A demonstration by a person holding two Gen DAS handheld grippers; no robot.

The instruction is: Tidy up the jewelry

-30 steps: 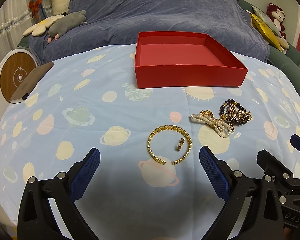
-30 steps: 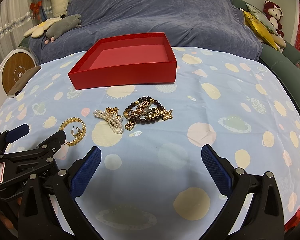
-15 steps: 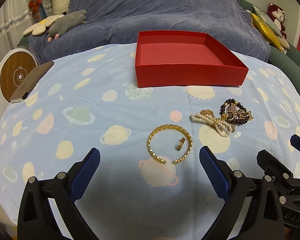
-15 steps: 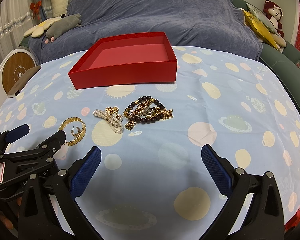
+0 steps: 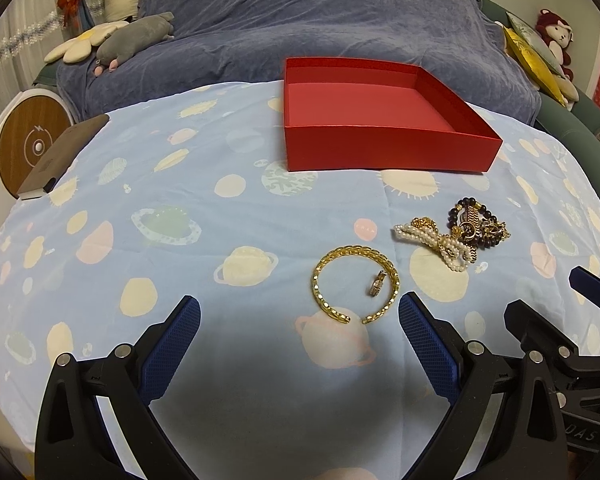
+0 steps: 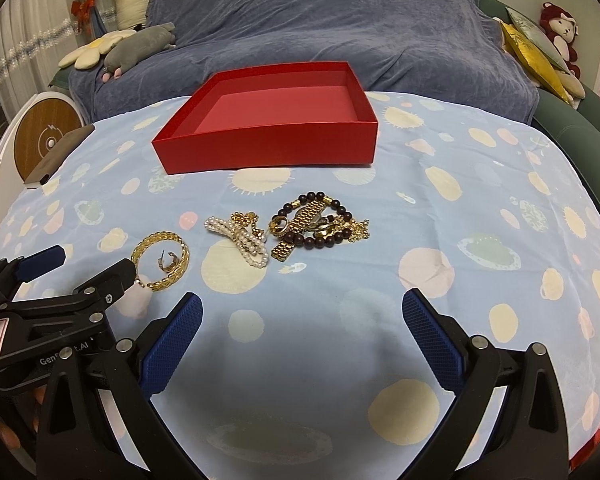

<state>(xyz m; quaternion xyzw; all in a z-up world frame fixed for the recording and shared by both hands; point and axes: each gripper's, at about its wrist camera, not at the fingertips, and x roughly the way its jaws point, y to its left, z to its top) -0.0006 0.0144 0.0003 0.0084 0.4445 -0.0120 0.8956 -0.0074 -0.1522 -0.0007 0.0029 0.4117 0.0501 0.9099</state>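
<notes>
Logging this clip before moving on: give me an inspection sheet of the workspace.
Surface: blue planet-print cloth, lightly creased.
Job's things: red box empty; gold bangle with a small earring inside its loop; pearl strand and dark bead bracelet tangled with gold chains.
Clutter: brown flat item at the cloth's edge.
Grippers: left tool open, empty; right tool open, empty.
Cables: nothing seen.
Surroundings: blue-covered sofa, plush toys.

From the left gripper (image 5: 299,322), bare cloth runs clear toward 10 o'clock; at 12 lies the gold bangle (image 5: 355,283) (small earring (image 5: 377,284) inside). The red box (image 5: 384,126) walls off the far side; the bead tangle (image 5: 452,232) crowds 2 o'clock.
</notes>
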